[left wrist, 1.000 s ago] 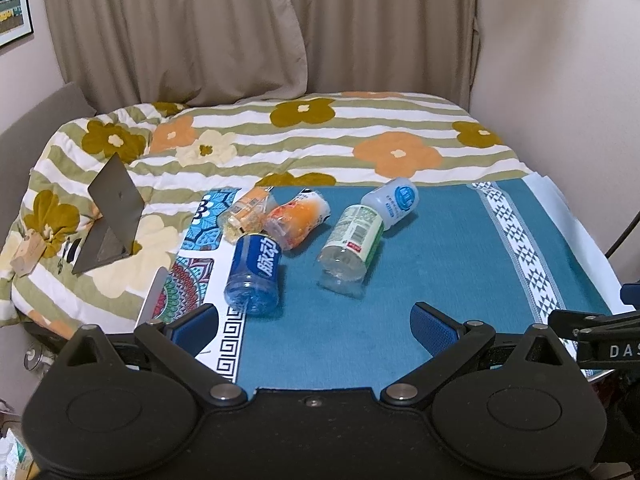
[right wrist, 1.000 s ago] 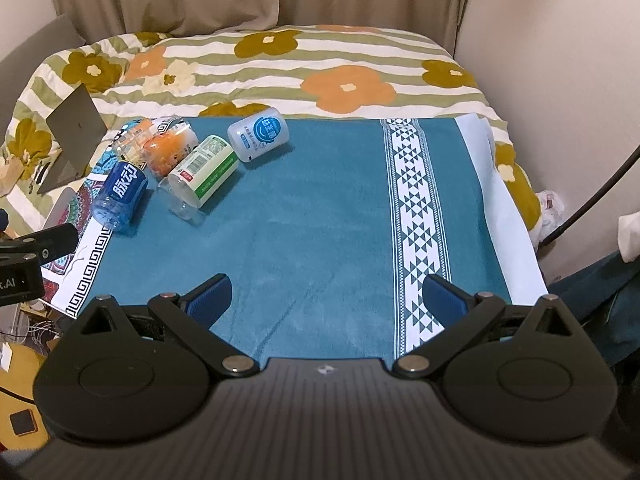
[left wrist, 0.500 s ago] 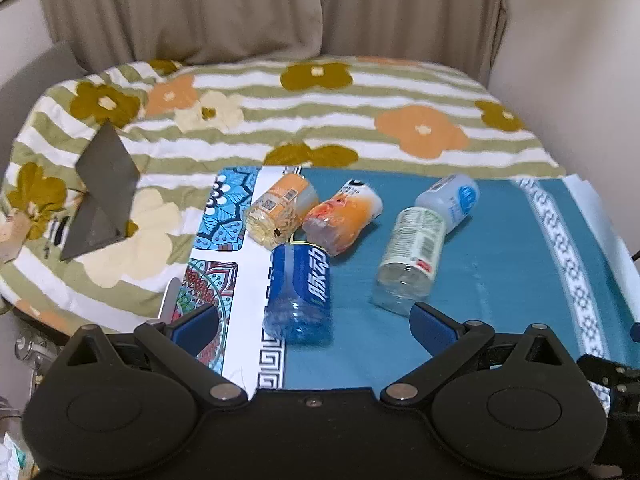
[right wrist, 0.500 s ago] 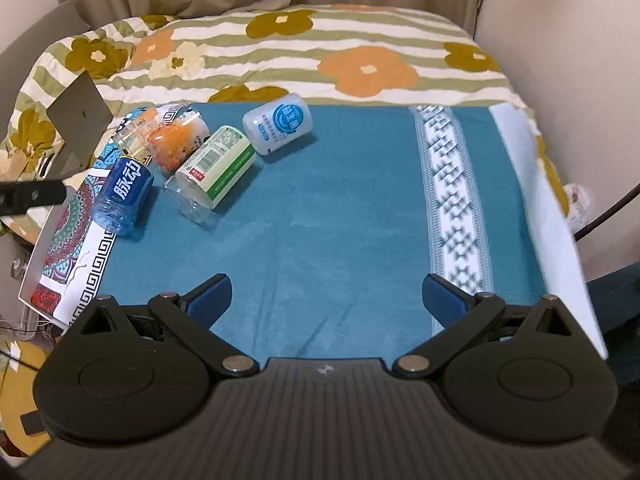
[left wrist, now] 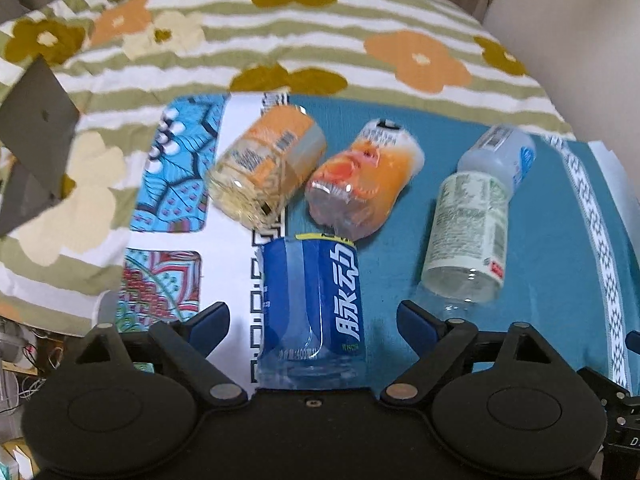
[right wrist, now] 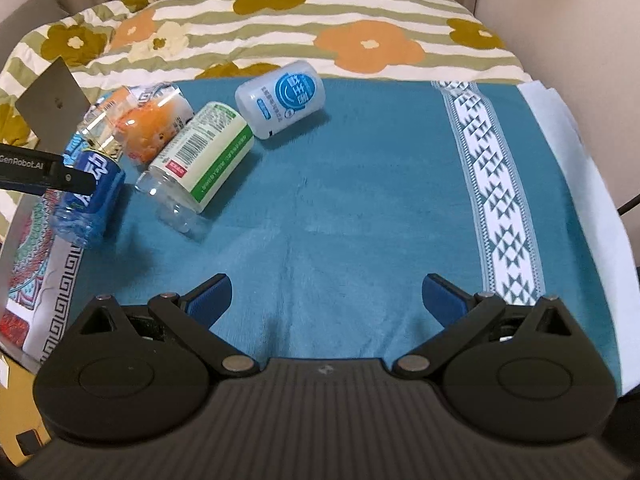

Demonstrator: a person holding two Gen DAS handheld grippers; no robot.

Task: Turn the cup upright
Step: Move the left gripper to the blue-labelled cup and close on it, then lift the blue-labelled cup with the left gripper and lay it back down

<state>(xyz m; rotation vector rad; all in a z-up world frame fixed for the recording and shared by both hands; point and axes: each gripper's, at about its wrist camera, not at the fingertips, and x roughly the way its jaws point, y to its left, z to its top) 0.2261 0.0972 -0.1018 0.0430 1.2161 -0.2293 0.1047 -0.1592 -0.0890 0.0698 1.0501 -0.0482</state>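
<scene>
Several cut-bottle cups lie on their sides on a teal cloth [left wrist: 552, 280]. The blue-labelled cup [left wrist: 316, 300] lies between the spread fingers of my left gripper [left wrist: 314, 318], which is open around it without touching. Behind it lie a yellow-orange cup [left wrist: 268, 168], an orange cup [left wrist: 362, 184], a green-white labelled cup [left wrist: 468, 236] and a pale blue-white cup [left wrist: 500, 156]. In the right wrist view the blue cup [right wrist: 90, 200] sits far left under the left gripper's arm. My right gripper [right wrist: 326, 298] is open over bare teal cloth [right wrist: 360, 208], with nothing between its fingers.
A flowered, striped bedspread [left wrist: 280, 28] lies behind the cloth. A grey folded stand [left wrist: 32, 140] sits at the left on the bed. A patterned mat [left wrist: 180, 184] borders the cloth's left side. A wall [right wrist: 560, 12] runs along the right.
My left gripper has moved forward and down toward the cups, so the blue cup now lies between its open fingers. The right gripper has drifted forward slightly over the cloth.
</scene>
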